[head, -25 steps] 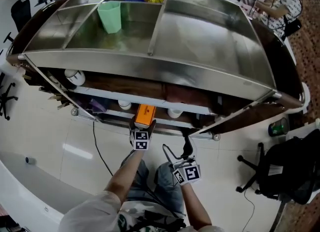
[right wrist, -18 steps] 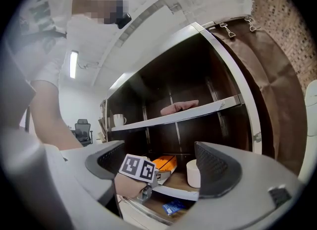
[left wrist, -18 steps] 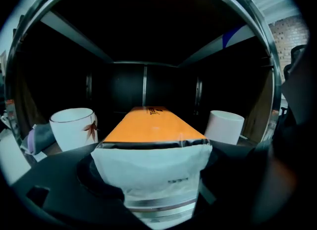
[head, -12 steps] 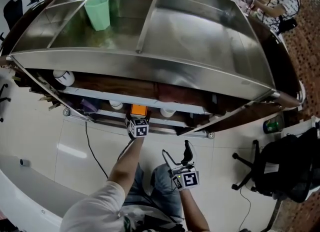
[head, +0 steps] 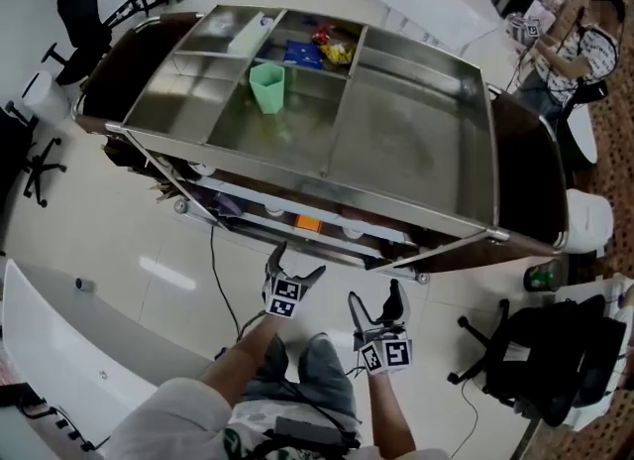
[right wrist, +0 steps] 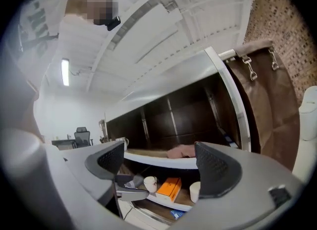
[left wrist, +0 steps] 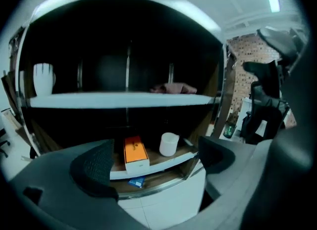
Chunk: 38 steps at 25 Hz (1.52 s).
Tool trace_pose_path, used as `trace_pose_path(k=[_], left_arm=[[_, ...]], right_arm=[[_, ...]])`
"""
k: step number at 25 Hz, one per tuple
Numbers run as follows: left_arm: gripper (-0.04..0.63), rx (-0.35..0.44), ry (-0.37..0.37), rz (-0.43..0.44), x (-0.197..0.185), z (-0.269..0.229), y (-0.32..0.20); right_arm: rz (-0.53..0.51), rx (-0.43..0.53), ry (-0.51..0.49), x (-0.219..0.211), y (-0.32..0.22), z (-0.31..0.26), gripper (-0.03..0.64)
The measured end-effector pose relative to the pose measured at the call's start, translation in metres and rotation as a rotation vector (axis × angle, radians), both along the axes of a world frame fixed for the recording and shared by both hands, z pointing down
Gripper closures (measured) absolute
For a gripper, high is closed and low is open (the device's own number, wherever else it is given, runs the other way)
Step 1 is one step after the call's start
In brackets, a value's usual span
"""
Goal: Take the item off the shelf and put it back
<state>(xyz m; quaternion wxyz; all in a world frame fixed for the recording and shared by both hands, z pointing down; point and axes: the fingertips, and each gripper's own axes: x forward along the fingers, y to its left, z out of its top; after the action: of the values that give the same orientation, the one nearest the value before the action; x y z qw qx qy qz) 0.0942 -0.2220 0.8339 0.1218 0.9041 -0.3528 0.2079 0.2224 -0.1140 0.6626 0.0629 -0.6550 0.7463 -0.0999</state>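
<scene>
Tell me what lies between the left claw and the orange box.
Nothing: in the left gripper view the left claw, whose jaws have just been opening and hold nothing, faces the orange box across bare air.

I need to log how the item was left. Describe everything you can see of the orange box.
The orange box is a small oblong carton, cardboard by the look, with an orange top and a white end facing outward. It lies flat on the lower shelf, near the front edge. A white cup stands to its right in the left gripper view, apart from it. Only the shelf touches it. Any print is too small to read.
</scene>
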Motion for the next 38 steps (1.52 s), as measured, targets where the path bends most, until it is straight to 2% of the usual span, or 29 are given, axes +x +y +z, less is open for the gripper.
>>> trace_pose_path(k=[4, 9, 12, 15, 18, 21, 28, 31, 35, 38], left_arm=[[0.071, 0.069, 0.114, -0.001, -0.033, -0.125, 0.035], [0.084, 0.199, 0.218, -0.09, -0.088, -0.258, 0.07], [0.084, 0.278, 0.265, -0.134, -0.115, -0.319, 0.077], [0.084, 0.372, 0.284, -0.153, -0.133, -0.361, 0.075], [0.084, 0.467, 0.244, -0.103, -0.133, -0.396, 0.084], [0.084, 0.483, 0.222, -0.092, -0.128, -0.416, 0.101], [0.084, 0.436, 0.284, -0.107, -0.125, -0.414, 0.116], [0.084, 0.449, 0.27, -0.093, -0.133, -0.411, 0.116], [0.084, 0.447, 0.29, -0.12, -0.147, -0.413, 0.118], [0.084, 0.472, 0.253, -0.096, -0.16, -0.406, 0.12]], right_arm=[[-0.027, 0.034, -0.009, -0.018, 0.007, -0.069, 0.149], [-0.043, 0.091, -0.003, -0.031, 0.024, -0.142, 0.152], [-0.066, 0.134, 0.011, -0.034, 0.029, -0.174, 0.153], [-0.044, 0.169, 0.018, -0.03, 0.032, -0.196, 0.155], [-0.025, 0.182, 0.022, -0.029, 0.038, -0.208, 0.158], [-0.044, 0.194, 0.024, -0.038, 0.044, -0.214, 0.158], [-0.062, 0.222, 0.051, -0.05, 0.042, -0.233, 0.16], [-0.074, 0.207, 0.074, -0.059, 0.042, -0.233, 0.16], [-0.084, 0.209, 0.062, -0.072, 0.044, -0.233, 0.161], [-0.088, 0.214, 0.059, -0.082, 0.045, -0.237, 0.161]])
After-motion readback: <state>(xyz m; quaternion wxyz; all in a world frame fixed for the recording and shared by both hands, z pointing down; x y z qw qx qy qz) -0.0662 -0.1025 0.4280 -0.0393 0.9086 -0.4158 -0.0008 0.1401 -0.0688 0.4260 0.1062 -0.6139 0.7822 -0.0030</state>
